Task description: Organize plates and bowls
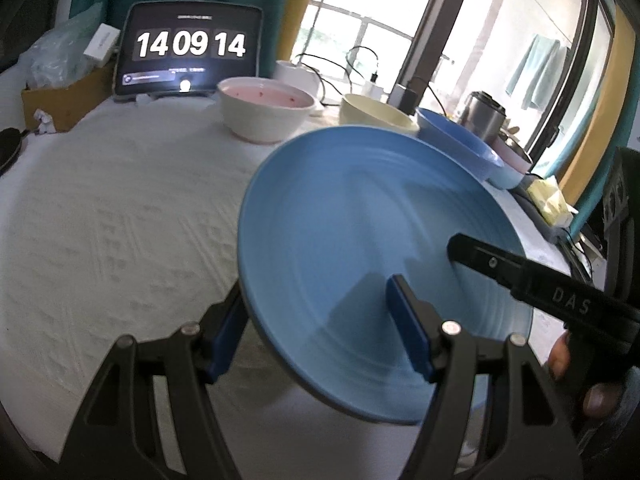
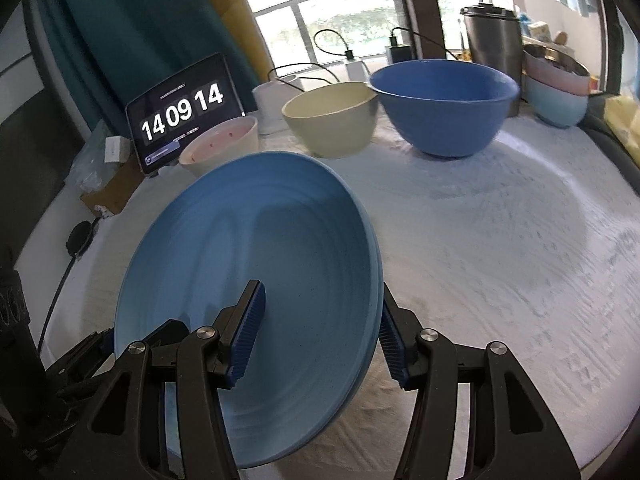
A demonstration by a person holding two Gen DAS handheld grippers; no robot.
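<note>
A large light blue plate [image 1: 360, 232] [image 2: 248, 264] hangs tilted above the white tablecloth [image 2: 500, 260], held at two opposite rims. My left gripper [image 1: 316, 292] is shut on its near-left rim, one blue pad on the top face and the other under the edge. My right gripper [image 2: 322, 289] is shut on the opposite rim the same way. One right gripper finger [image 1: 480, 258] lies across the plate in the left wrist view. At the back stand a white bowl with a pink inside [image 2: 220, 144], a cream bowl [image 2: 332, 120] and a dark blue bowl [image 2: 444, 104].
A pink bowl nested in a light blue bowl [image 2: 556, 92] sits at the far right by a steel canister [image 2: 492, 44]. A tablet showing a clock [image 1: 192, 52] leans at the back, with a cardboard box [image 1: 60, 96] to its left and cables behind the bowls.
</note>
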